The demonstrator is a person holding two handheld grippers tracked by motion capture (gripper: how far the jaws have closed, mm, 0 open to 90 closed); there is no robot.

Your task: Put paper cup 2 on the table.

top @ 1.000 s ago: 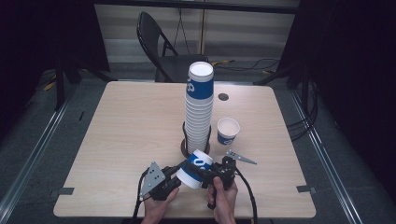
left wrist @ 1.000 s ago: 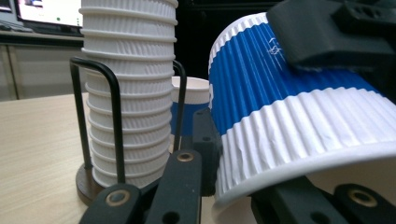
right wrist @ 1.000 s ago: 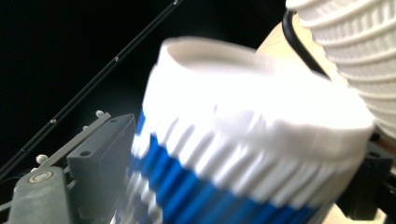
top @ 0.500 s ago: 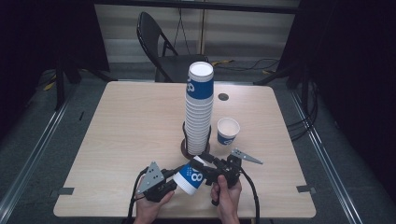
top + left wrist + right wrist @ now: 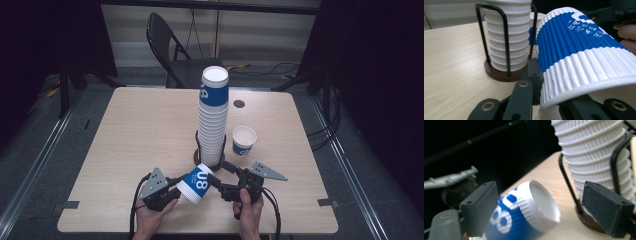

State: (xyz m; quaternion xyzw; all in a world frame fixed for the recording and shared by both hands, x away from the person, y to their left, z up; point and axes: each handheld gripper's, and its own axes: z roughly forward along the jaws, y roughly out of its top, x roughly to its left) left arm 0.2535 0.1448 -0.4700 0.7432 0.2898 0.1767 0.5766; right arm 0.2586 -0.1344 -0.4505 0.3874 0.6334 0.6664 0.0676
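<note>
Blue-and-white ribbed cup [image 5: 196, 182] on its side, held off the table [image 5: 125, 150] near the front edge, just before the cup stack [image 5: 214, 117] in its black wire holder [image 5: 504, 45]. Rim end pinched in left gripper [image 5: 172, 186]. Base end toward right gripper [image 5: 220, 177], jaws spread wide and clear of it. Single upright cup [image 5: 244, 140] right of the stack.

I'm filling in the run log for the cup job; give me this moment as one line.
left gripper: shut on tilted cup rim | right gripper: open, by cup base | cup stack: in holder | single cup: upright beside it
</note>
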